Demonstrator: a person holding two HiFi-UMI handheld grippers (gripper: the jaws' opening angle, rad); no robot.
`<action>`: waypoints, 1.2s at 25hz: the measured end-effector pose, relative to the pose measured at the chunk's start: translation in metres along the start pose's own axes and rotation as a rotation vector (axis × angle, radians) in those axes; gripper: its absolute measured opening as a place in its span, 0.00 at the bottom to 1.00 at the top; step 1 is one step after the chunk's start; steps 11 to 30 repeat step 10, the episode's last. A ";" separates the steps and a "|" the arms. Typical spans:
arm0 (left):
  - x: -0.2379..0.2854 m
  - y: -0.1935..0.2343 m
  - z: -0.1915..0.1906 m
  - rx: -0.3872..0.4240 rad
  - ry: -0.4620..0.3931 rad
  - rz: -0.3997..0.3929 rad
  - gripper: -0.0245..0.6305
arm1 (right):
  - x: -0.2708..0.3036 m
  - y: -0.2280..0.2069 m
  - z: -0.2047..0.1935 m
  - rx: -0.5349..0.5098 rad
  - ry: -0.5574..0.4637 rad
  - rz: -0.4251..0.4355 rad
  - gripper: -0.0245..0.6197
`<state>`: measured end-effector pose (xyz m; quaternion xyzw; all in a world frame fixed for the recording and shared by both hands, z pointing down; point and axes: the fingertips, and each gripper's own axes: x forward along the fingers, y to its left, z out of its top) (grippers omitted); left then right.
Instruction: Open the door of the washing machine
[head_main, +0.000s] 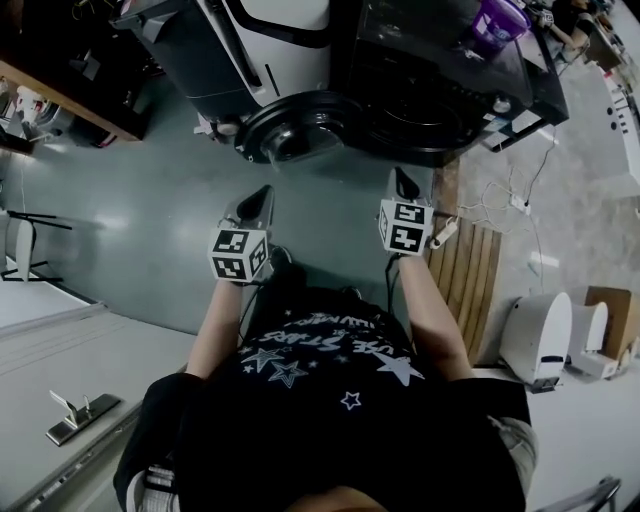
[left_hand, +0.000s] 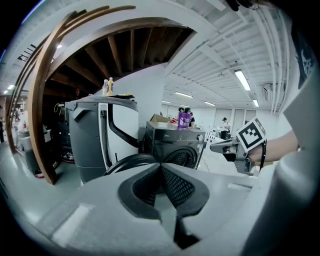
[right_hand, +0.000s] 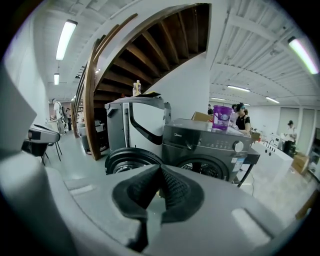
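Two grippers are held out in front of the person, side by side and level with each other, and neither holds anything. The left gripper (head_main: 264, 196) has its ribbed pads pressed together at the tips with nothing between them. The right gripper (head_main: 402, 180) is closed the same way, pad against pad. Both point forward and a little downward at the machine.

A stretch of bare grey floor (head_main: 150, 215) lies between them and the machine, so neither gripper touches it.

The door (right_hand: 131, 161) is the nearest part of the machine. The round dark ring with its glass bowl already stands swung out on the left side of the front, toward the person. In the head view it lies ahead of the left gripper and slightly to the right of it. The drum opening (right_hand: 207, 169) is uncovered, and the perforated drum shows inside, ahead of the right gripper. The dark washing machine (right_hand: 200, 142) has a purple bottle (right_hand: 222, 117) on its top and a grey-and-white appliance (right_hand: 132, 125) on its left.

Judging by this, the opening step is finished and nothing is left to pull. If a wider swing is wanted, the left gripper is better placed. It would cross the floor and push lightly on the door's outer rim, and its closed jaws would serve for that as they are. Otherwise both grippers only need to stay clear of the door.
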<state>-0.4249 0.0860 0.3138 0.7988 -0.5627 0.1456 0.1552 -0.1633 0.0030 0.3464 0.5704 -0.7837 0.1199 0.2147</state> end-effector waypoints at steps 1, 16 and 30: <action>-0.004 -0.008 0.002 -0.002 -0.010 0.002 0.05 | -0.008 -0.005 -0.002 0.001 -0.004 0.002 0.04; -0.035 -0.074 -0.006 -0.033 -0.045 0.004 0.05 | -0.073 -0.036 -0.023 0.001 -0.054 0.021 0.04; -0.035 -0.074 -0.006 -0.033 -0.045 0.004 0.05 | -0.073 -0.036 -0.023 0.001 -0.054 0.021 0.04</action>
